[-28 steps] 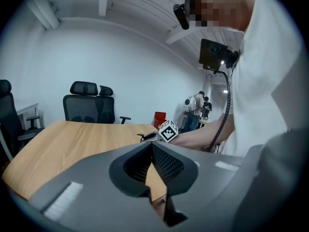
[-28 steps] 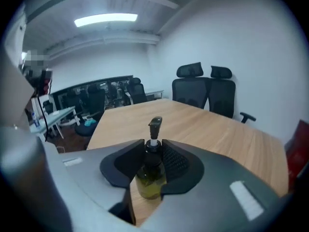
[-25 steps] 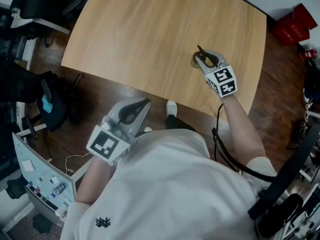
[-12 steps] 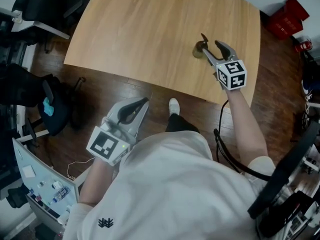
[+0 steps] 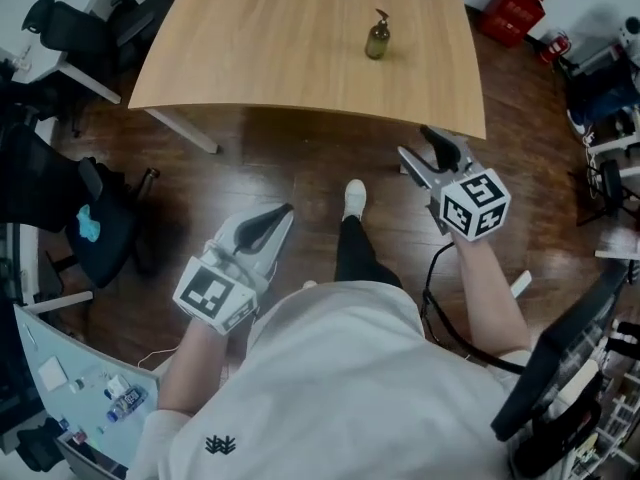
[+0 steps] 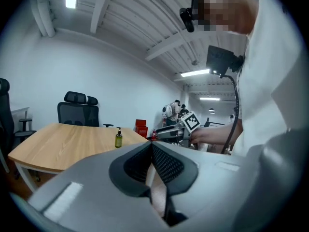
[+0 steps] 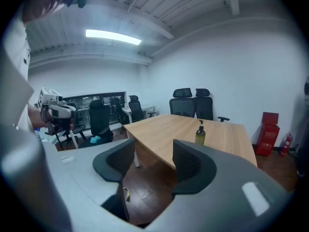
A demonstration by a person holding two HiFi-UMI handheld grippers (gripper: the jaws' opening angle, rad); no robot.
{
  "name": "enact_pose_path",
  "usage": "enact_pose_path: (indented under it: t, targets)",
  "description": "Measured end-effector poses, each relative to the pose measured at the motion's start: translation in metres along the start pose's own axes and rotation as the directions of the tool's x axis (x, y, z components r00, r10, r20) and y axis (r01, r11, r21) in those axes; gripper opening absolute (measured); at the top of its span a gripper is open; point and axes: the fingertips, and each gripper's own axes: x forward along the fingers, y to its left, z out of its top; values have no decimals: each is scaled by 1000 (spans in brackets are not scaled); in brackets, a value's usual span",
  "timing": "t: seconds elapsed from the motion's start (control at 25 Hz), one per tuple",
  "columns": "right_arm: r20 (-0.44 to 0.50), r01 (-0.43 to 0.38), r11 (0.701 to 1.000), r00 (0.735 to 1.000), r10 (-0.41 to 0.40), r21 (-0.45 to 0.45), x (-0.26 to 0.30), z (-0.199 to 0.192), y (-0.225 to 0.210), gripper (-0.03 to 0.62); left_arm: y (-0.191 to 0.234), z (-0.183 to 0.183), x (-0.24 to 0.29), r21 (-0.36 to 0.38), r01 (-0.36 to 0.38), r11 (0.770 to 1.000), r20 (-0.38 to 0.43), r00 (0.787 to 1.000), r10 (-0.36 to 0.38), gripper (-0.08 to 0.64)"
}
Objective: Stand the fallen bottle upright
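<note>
A small olive-green pump bottle (image 5: 377, 40) stands upright near the right end of the wooden table (image 5: 280, 48); it also shows in the left gripper view (image 6: 118, 138) and the right gripper view (image 7: 200, 134). My right gripper (image 5: 422, 146) hangs over the floor, well clear of the table's near edge. Its jaws are opening, and nothing is between them (image 7: 153, 152). My left gripper (image 5: 283, 213) is low by my body with its pads pressed together and empty (image 6: 151, 146).
Black office chairs (image 5: 75, 13) stand left of the table and behind it (image 7: 193, 102). Red boxes (image 5: 515, 3) sit at the far right. A dark chair with a blue item (image 5: 88, 223) is at left. My shoe (image 5: 354, 198) is on the dark wood floor.
The right gripper opened, let go of the bottle and drew back off the table over the floor. The bottle stays standing. The table now lies farther off in the head view.
</note>
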Motion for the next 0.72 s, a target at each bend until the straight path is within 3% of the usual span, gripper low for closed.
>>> enact_pose_path:
  t: [0.32,0.72]
  targets:
    - [15,-8,999,1000,7,32,-124,-20,124,247,-75,-15,-55,11,69,998,-7,998,-69,0]
    - [60,10,1000,998,-9,-14,-226,-53,187,245,-156,-31,-82,49,89,995,15,996,-90,0]
